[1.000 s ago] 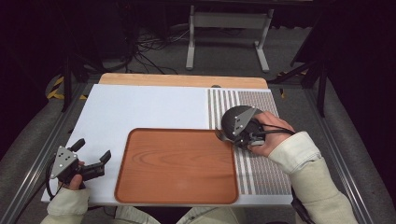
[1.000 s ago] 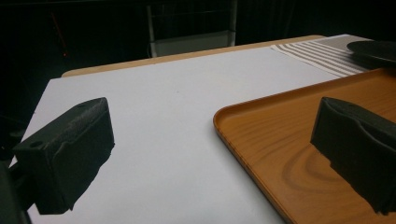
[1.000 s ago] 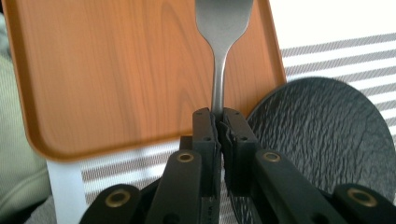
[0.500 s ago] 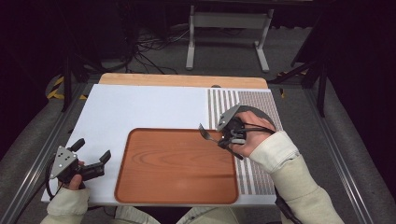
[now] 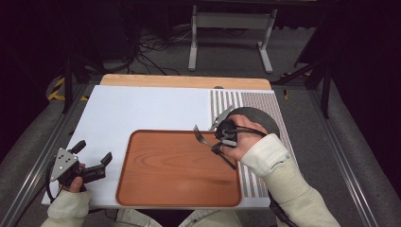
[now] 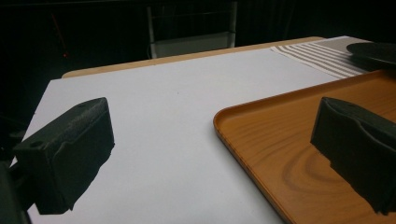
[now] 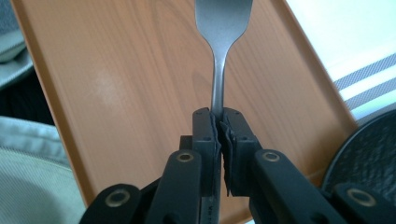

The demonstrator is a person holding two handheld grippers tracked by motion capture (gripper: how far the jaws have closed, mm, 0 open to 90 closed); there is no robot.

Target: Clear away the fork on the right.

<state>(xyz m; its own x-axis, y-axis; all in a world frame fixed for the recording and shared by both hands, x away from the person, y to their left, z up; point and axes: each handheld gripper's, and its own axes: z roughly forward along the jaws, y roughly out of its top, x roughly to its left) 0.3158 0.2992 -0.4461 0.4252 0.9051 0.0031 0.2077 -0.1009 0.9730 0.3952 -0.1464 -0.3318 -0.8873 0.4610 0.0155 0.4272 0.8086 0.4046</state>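
**A:** What is different now from a second ago?

**B:** The right gripper [image 5: 216, 142] has travelled from the dark plate [image 5: 265, 119] on the striped mat [image 5: 250, 170] toward the wooden tray [image 5: 142, 189]. A second ago it was over the plate and no fork could be seen in the high view. Now the fork [image 5: 202, 137] is in the air above the right part of the tray, tines pointing to the far left.

**A:** Is the fork really held?

**B:** Yes. In the right gripper view the two black jaws are pressed together on the thin neck of the fork [image 7: 219, 70], and the broad part of the fork stands out beyond them over the tray [image 7: 116, 93]. The grip looks centred and straight.

**A:** And the other hand?

**B:** The left gripper [image 5: 92, 163] rests at the same place as before, on the white board [image 5: 142, 109], just beside the left edge of the tray. Its jaws are wide apart with nothing between them, as the left gripper view shows clearly.

**A:** What does this mean for the work?

**B:** I judge that the fork is taken from the plate and is being carried to the tray, so the setting down is what remains. The fork does not touch the wood yet, I think, though the height is hard to read from above. The tray is bare, so any place on it is free.
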